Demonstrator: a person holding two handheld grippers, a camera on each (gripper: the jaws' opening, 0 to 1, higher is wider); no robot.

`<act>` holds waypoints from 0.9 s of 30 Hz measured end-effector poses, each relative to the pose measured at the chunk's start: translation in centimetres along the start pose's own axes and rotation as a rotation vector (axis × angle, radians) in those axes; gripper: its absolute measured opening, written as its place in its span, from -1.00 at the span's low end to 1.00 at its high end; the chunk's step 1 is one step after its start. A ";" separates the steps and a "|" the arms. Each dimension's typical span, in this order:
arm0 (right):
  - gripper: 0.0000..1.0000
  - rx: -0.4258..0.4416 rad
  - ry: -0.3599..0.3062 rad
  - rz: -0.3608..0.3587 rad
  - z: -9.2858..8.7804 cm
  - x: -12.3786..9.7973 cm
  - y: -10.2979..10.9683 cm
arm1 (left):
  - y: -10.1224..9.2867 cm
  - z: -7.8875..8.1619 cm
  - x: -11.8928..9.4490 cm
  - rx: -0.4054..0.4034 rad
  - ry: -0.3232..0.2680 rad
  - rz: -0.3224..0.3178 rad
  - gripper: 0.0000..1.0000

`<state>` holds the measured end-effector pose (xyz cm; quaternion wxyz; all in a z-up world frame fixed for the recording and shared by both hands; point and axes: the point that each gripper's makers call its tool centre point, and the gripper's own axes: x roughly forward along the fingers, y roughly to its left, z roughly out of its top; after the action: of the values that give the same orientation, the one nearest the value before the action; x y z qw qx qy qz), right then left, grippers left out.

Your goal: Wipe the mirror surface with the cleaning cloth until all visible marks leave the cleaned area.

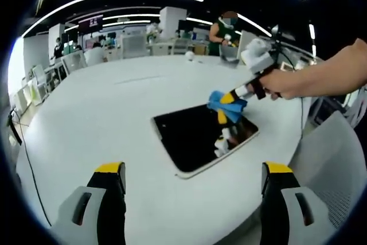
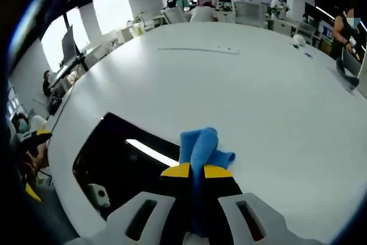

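Observation:
A rectangular mirror [image 1: 203, 137] with a pale rim lies flat on the white table [image 1: 109, 113]; its dark glass reflects the ceiling. My right gripper [image 1: 232, 98] comes in from the right, held by a hand, and is shut on a blue cleaning cloth [image 1: 225, 102] at the mirror's far edge. In the right gripper view the cloth [image 2: 199, 147] sticks out between the yellow-tipped jaws of the right gripper [image 2: 196, 170], resting at the mirror's [image 2: 120, 159] edge. My left gripper [image 1: 194, 171] stands open near the table's front, short of the mirror, nothing between its jaws.
The round white table has broad bare surface beyond the mirror. A grey chair [image 1: 335, 170] stands at the right. People [image 1: 225, 30] and desks fill the room behind. A small white object [image 1: 189, 55] lies at the table's far side.

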<state>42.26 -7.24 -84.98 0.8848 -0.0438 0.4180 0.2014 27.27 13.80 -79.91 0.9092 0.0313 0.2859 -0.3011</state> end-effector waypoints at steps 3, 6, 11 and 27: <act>-0.98 -0.006 0.003 0.014 0.1 0.3 0.5 | 0.2 0.0 -0.1 -0.008 -0.003 0.007 0.98; -0.98 -0.017 0.007 0.021 0.2 0.4 1.1 | 0.3 0.0 0.0 -0.008 -0.003 0.009 0.98; -0.98 -0.036 0.013 0.029 0.4 0.6 1.6 | 0.2 0.0 0.0 -0.001 -0.001 0.009 0.98; -0.99 0.009 0.035 -0.004 1.3 1.9 3.6 | 0.2 0.5 -0.2 0.054 -0.012 0.027 0.98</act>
<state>42.85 -3.00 -85.24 0.8779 -0.0440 0.4343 0.1968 27.51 13.92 -79.37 0.9138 0.0577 0.2718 -0.2963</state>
